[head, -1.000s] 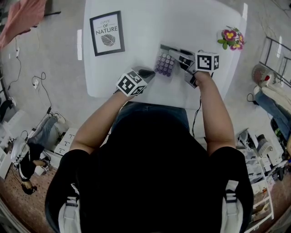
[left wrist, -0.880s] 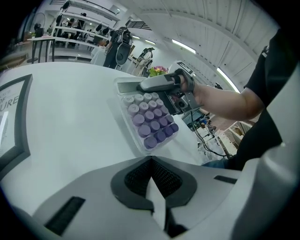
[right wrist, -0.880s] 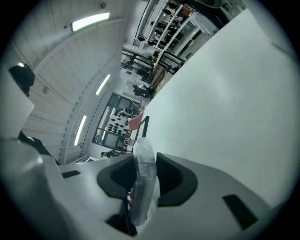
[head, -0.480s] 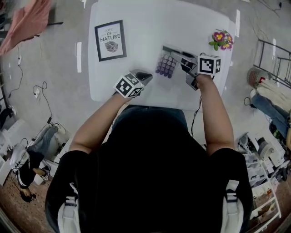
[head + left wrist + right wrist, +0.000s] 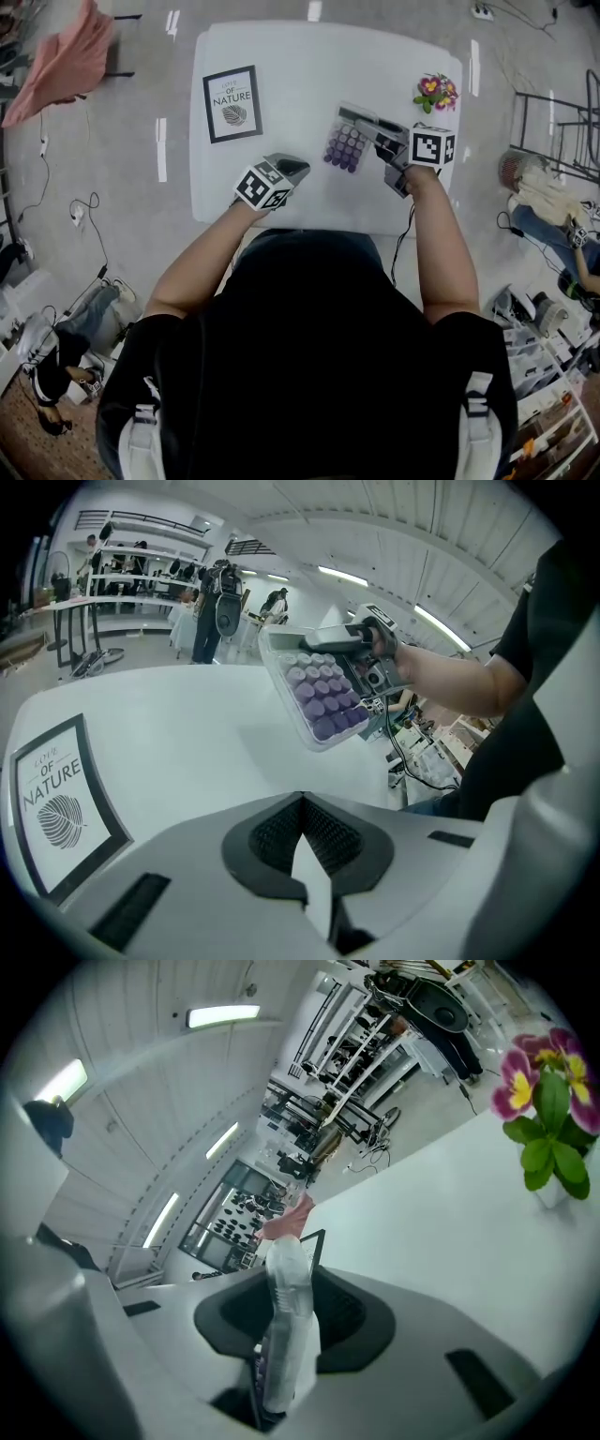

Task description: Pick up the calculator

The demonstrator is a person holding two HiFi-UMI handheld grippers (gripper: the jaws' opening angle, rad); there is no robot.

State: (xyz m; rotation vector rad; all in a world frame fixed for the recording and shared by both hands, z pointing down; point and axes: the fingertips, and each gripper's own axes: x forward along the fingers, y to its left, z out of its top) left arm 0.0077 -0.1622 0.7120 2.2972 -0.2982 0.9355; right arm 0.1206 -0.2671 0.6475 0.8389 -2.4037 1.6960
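Nearest to me, my left gripper [image 5: 292,169] hangs over the near edge of the tabletop [image 5: 281,56]. Its pads are pressed together with nothing between them, so it has no part in the hold. Just beyond it and to the right, my right gripper [image 5: 377,131] is clamped on the calculator [image 5: 345,145]. It pinches one side edge, and the see-through case and purple keys stick out to the left, away from the pads. From the left gripper view the calculator is off the tabletop, tilted, with its key face turned toward me.

I judge the pick to be nearly done, and what matters now is carrying it cleanly. The grip is on a thin edge and most of the body hangs out to one side, so it could pivot or slip if I jerk. I should keep the clamp firm, lift straight and slowly, and not roll the wrist further. The left gripper should stay low and clear, or come in under the free end if that end droops.

Farther off, the framed print [image 5: 232,103] lies well apart on the left. The flowers [image 5: 433,91] stand near my right gripper, so I should not swing that way.
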